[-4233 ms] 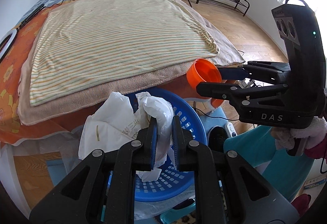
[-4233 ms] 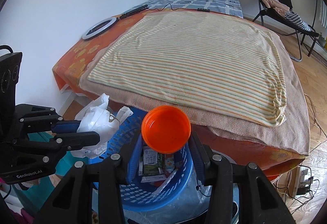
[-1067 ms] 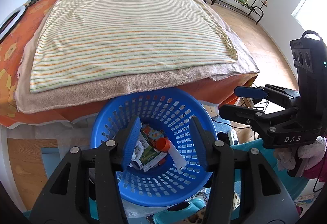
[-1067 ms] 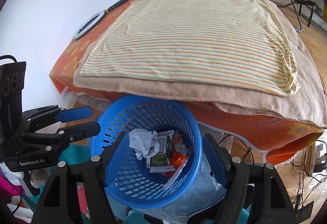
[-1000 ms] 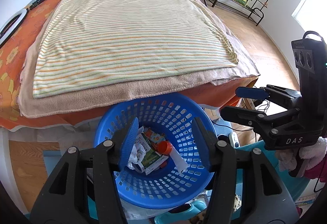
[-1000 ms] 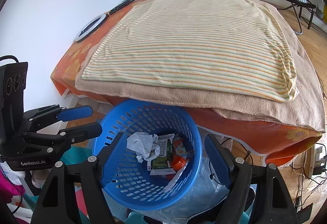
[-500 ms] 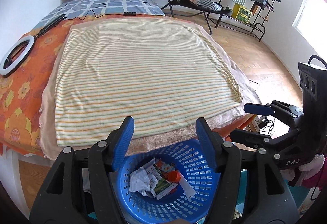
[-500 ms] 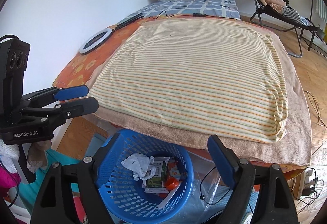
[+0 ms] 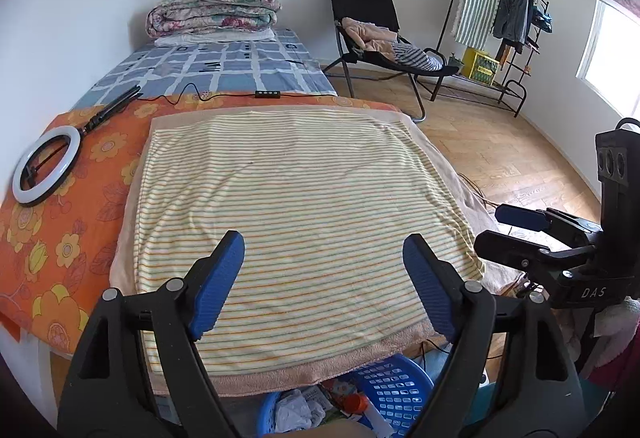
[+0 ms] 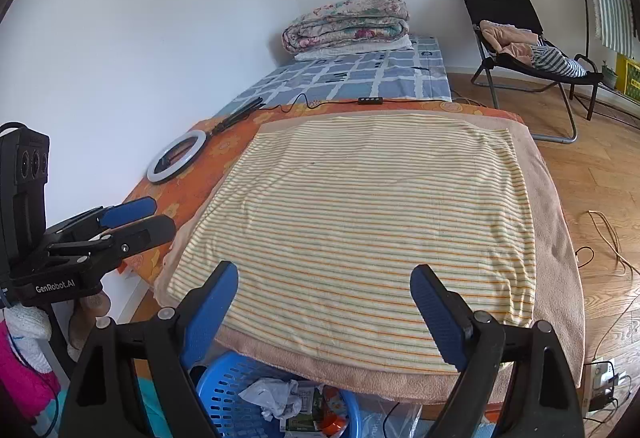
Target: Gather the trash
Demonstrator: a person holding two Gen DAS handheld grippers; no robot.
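The blue trash basket stands on the floor at the foot of the bed, at the bottom edge of both views. In it lie crumpled white paper, cartons and an orange cap. My left gripper hangs above the near end of the striped blanket, its jaws opening with nothing between them. My right gripper is level with it to the right, open and empty. Each gripper shows at the side of the other's view.
A white ring light with its cable lies on the orange floral sheet at the left. A folded quilt sits at the bed's far end. A black chair and a clothes rack stand on the wooden floor at the right.
Both grippers have risen and tipped up from over the basket, which slid to the bottom edge. The left jaws have spread wider; the right jaws widened slightly.
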